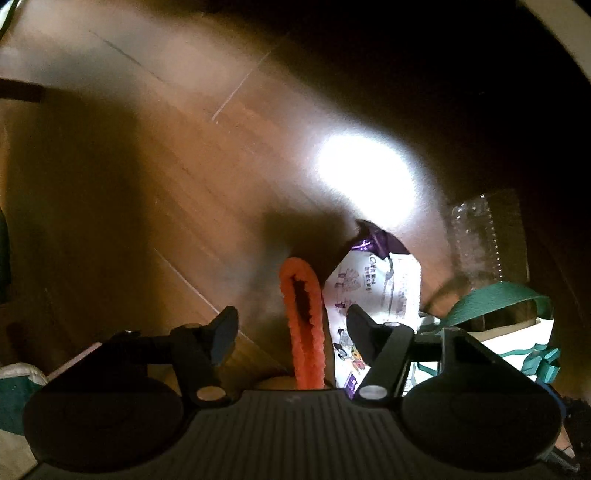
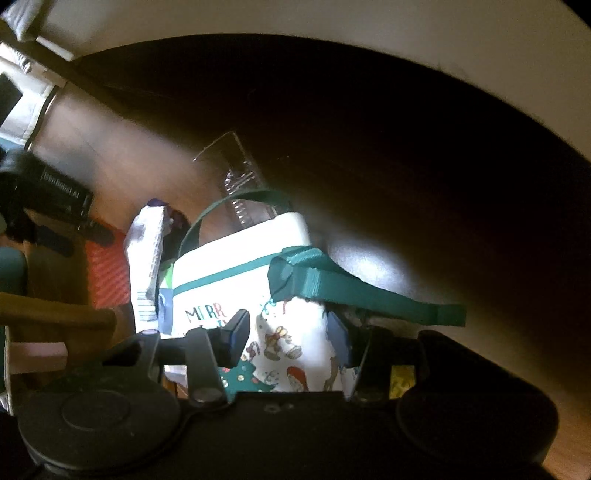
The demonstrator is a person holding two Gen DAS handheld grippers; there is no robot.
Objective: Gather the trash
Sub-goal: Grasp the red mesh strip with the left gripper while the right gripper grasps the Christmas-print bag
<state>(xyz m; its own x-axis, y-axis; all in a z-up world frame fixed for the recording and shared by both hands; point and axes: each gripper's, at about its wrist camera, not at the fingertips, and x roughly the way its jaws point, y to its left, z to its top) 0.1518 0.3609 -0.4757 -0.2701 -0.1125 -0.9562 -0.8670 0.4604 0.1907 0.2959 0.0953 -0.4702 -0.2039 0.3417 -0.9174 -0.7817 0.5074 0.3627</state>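
Observation:
My left gripper (image 1: 288,326) is open above the wooden floor (image 1: 147,184). An orange ridged item (image 1: 303,317) stands between its jaws, apart from both. A white and purple wrapper (image 1: 373,284) lies just right of it; it also shows in the right wrist view (image 2: 146,247). A white Christmas gift bag (image 2: 236,273) with green ribbon handles (image 2: 351,291) stands close in front of my right gripper (image 2: 288,332). Its jaws are apart with the bag's wall between them; whether they grip it is unclear. A clear plastic container (image 2: 240,184) lies behind the bag.
The clear container also shows at right in the left wrist view (image 1: 480,236), beside the bag's green handle (image 1: 498,295). A bright light patch (image 1: 362,173) lies on the floor. A dark shadowed area and a pale curved edge (image 2: 332,22) fill the far side. The left gripper's body (image 2: 55,195) is at left.

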